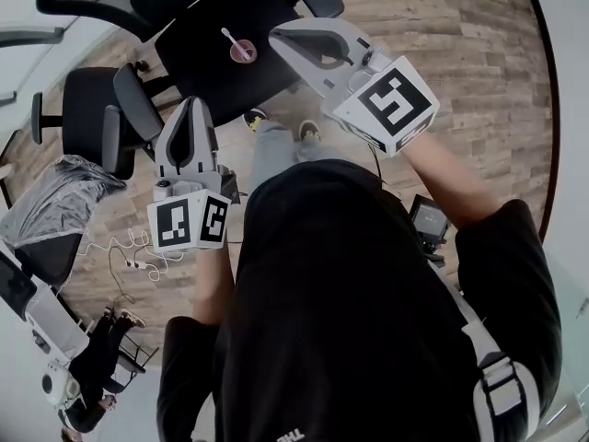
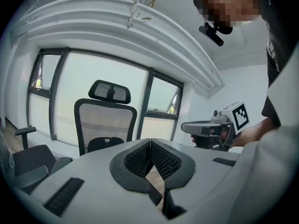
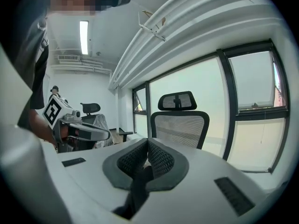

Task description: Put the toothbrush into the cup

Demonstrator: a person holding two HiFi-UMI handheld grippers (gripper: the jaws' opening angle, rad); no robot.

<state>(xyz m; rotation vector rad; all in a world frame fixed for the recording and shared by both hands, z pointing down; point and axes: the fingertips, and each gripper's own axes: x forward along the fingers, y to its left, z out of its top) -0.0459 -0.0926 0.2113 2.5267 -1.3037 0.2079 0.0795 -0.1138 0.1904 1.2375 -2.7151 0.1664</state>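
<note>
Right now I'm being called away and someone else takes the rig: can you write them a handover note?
Left gripper: shut, empty, held in the air.
Right gripper: shut, empty, held up too.
The pink cup stands on the black table ahead; the toothbrush appears to sit in it, handle sticking out.
Done: seemingly the placing.
Left: confirm from closer.

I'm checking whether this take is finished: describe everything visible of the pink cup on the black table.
The cup is small, round and pink, seen from above, standing upright on the black table, toward its near edge. A white toothbrush appears to rest in it, slanting out over the rim. Nothing else touches it. Its material cannot be told.
</note>
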